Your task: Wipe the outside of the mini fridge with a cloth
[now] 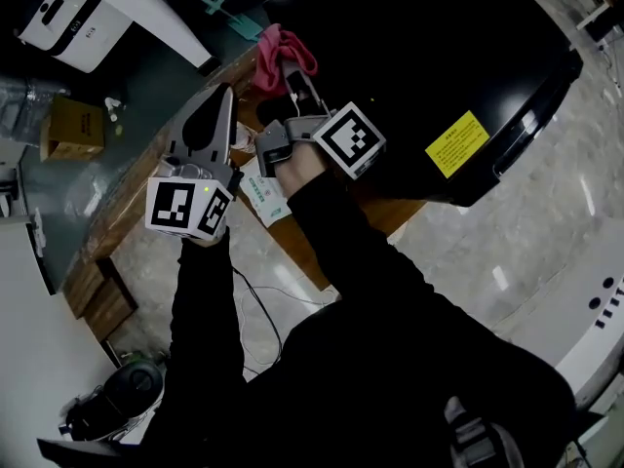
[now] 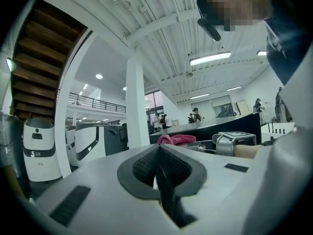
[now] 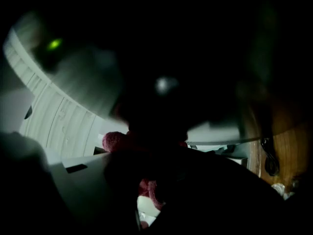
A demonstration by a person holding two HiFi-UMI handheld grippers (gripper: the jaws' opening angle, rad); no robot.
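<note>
Holding the cloth (image 1: 283, 52) pinched tight in the right gripper (image 1: 295, 84), right up at the edge of the black fridge (image 1: 439, 57). The left gripper (image 1: 213, 115) has its jaws closed together on nothing, just beside the right one. Worry imo: only a bunch of cloth is clamped, so a hard drag could yank it loose, or bare jaw tips could scrape the shell. The right gripper view is nearly black, so I can't tell whether the cloth actually touches the fridge.
</note>
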